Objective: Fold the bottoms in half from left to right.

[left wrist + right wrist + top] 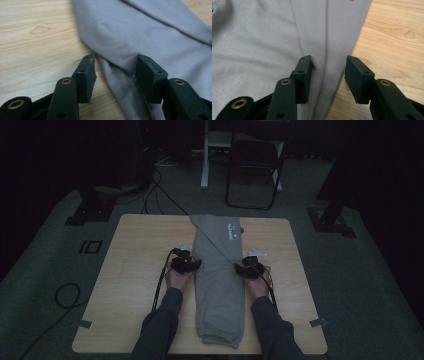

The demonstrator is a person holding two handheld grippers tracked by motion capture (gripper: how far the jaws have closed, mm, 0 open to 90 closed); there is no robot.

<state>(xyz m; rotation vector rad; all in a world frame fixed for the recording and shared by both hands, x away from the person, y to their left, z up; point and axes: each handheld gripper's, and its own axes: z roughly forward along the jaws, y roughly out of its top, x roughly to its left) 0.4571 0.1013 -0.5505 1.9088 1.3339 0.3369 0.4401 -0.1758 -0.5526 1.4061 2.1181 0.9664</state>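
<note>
A grey folded garment point(220, 280) lies lengthwise down the middle of the wooden table point(135, 255), with a small print near its far end. My left gripper point(194, 264) rests at the garment's left edge. In the left gripper view its jaws stand apart point(116, 60) with the folded edge of the grey fabric point(150, 32) between them, close to the right-hand jaw, and the pads do not press it. My right gripper point(241, 267) is at the garment's right edge. Its jaws stand open point(328, 61) astride the edge of the flat cloth point(262, 37).
Bare wood point(280, 270) flanks the garment on both sides. Behind the table stand a black folding chair point(252, 170) and a white desk leg point(205, 160). Black cables point(67, 295) lie on the dark carpet at left. Dark stand feet point(90, 212) sit near the table's far corners.
</note>
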